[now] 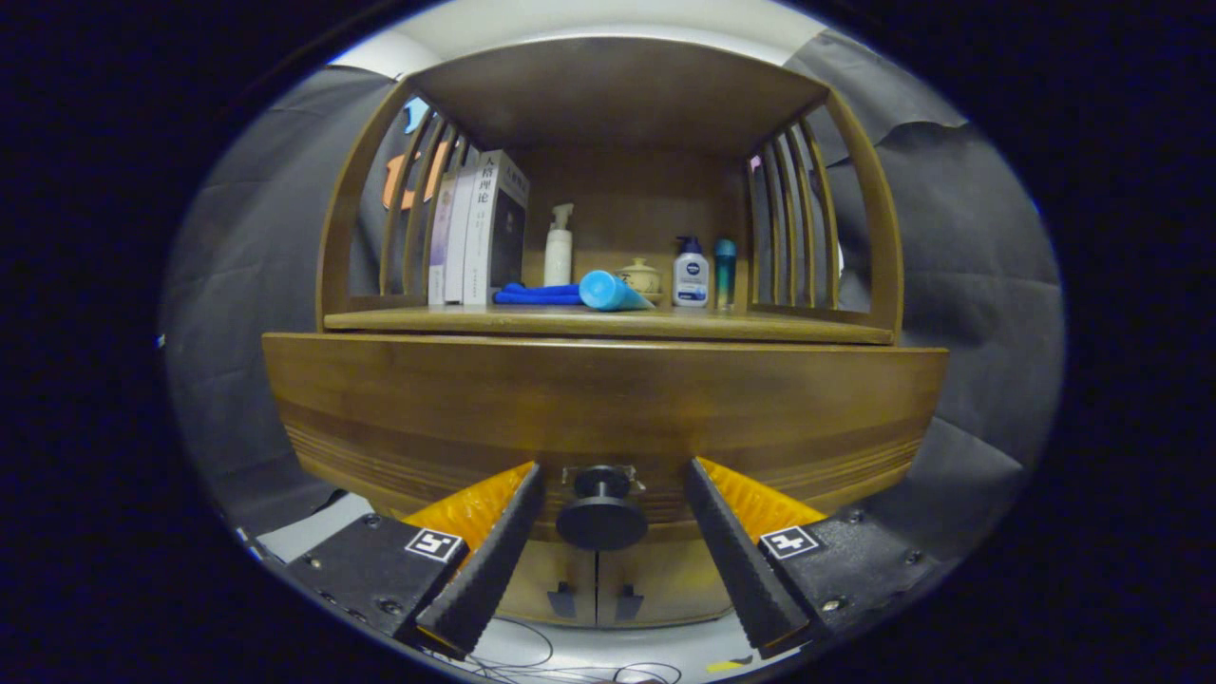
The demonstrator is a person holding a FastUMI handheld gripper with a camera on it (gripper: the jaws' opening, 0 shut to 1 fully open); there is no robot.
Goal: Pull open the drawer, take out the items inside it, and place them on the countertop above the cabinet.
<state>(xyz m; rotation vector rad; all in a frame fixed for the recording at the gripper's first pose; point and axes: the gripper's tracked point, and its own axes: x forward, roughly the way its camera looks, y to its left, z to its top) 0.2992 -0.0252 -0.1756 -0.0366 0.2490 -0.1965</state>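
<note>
We see the hand-held gripper (608, 513) spread wide, holding nothing, its fingers flanking the closed drawer's (604, 404) knob (601, 513).

Drawer knob (601, 513) between gripper (614, 475) fingers, seemingly untouched; books (478, 233), bottles (691, 273) on countertop (760, 326) above drawer (608, 408).

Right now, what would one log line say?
drawer: closed | knob: between tongs, untouched | tongs: open | countertop: holds items

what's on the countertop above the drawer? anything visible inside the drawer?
On the countertop: upright books, a pump bottle, a blue cloth, a lying blue tube, a small lidded jar, two more bottles. The drawer is shut, contents hidden. The tool is open around its knob.
</note>
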